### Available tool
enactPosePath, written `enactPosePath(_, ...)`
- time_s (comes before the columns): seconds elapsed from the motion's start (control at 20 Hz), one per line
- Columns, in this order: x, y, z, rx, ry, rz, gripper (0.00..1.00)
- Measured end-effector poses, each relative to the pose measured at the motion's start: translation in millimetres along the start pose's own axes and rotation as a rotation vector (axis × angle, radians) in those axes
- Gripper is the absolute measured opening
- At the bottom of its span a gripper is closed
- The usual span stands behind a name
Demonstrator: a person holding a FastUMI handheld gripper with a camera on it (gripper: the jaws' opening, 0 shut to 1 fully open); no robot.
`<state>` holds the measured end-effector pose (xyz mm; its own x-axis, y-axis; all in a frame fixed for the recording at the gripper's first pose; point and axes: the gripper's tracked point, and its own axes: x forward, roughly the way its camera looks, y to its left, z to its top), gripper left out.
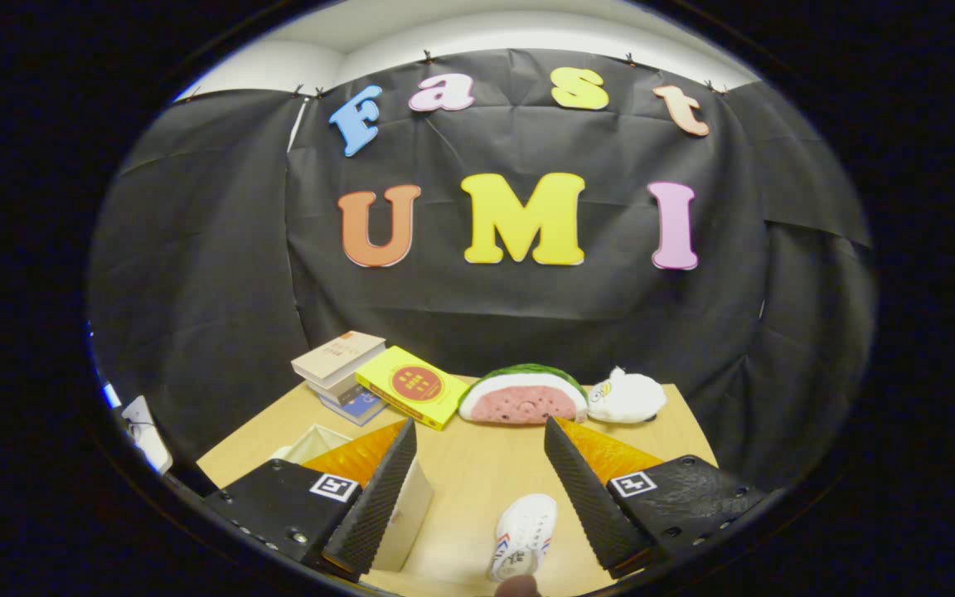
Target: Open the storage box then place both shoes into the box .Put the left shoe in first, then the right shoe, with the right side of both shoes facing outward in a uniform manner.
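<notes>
The hand-held gripper (477,489) is wide open and holds nothing; its two fingers stand far apart in the lower part of the frame. A white shoe (523,536) lies on the wooden counter (477,464) low in the frame, between the fingers and closer to the right one, not touching it. The storage box (407,510), pale and open at the top, stands in the lower left, partly hidden behind the left finger. Beyond the fingers, at the far edge of the counter, lie a stack of books (338,365), a yellow book (411,385), a watermelon slice toy (523,395) and a white plush toy (627,396).
</notes>
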<state>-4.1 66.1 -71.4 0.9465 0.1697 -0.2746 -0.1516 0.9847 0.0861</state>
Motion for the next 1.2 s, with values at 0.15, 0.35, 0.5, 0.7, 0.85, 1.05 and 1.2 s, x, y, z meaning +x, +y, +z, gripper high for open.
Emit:
enactPosePath(0.15,-1,-35,-31,0.018,0.062,-0.002,0.94)
enactPosePath(0.35,7,-66,-99,0.069,0.200,0.004,0.94)
enactPosePath(0.5,16,-80,-156,0.134,0.318,0.014,0.94)
enactPosePath(0.7,30,-92,-212,0.142,0.447,0.014,0.94)
enactPosePath(0.85,44,-99,-236,0.153,0.518,0.016,0.95)
enactPosePath(1.05,61,-104,-264,0.163,0.609,0.015,0.94)
enactPosePath(1.2,64,-103,-284,0.181,0.693,0.020,0.94)
